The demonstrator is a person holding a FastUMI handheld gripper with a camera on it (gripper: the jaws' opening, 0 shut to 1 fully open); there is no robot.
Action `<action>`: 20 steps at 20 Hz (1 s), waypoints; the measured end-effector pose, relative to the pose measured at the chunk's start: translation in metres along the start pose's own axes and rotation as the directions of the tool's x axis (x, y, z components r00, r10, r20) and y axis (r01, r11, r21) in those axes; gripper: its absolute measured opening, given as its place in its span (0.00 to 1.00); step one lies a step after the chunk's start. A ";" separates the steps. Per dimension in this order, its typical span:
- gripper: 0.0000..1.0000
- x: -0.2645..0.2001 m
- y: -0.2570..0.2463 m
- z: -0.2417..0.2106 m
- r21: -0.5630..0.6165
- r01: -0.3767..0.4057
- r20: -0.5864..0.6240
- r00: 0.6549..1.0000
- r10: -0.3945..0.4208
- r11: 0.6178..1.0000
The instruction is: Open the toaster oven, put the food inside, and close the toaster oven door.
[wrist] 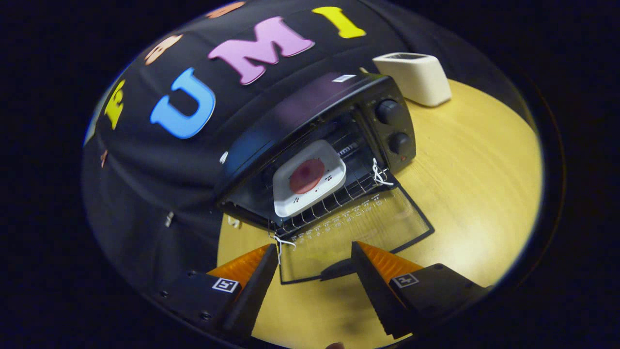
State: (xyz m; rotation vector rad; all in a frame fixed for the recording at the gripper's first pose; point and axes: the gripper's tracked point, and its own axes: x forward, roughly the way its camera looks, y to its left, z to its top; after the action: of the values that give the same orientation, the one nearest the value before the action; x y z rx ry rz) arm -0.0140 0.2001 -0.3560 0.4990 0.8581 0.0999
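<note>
Pale wooden tabletop [465,160] carries a black toaster oven [334,131], its glass door [358,232] folded flat; the food tray [310,177] sits on the rack inside. With gripper [315,257] wide and empty over the door's edge, closing apparently remains: lift the door
</note>
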 end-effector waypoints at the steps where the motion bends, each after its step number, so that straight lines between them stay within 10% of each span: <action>1: 0.98 -0.003 -0.002 -0.007 -0.069 0.013 -0.020 1.000 -0.015 0.998; 20: 0.99 0.029 -0.056 -0.099 -0.397 0.210 -0.237 0.917 -0.321 0.893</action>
State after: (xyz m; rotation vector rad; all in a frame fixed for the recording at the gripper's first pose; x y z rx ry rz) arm -0.0749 0.1962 -0.4562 0.0076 1.1679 0.0780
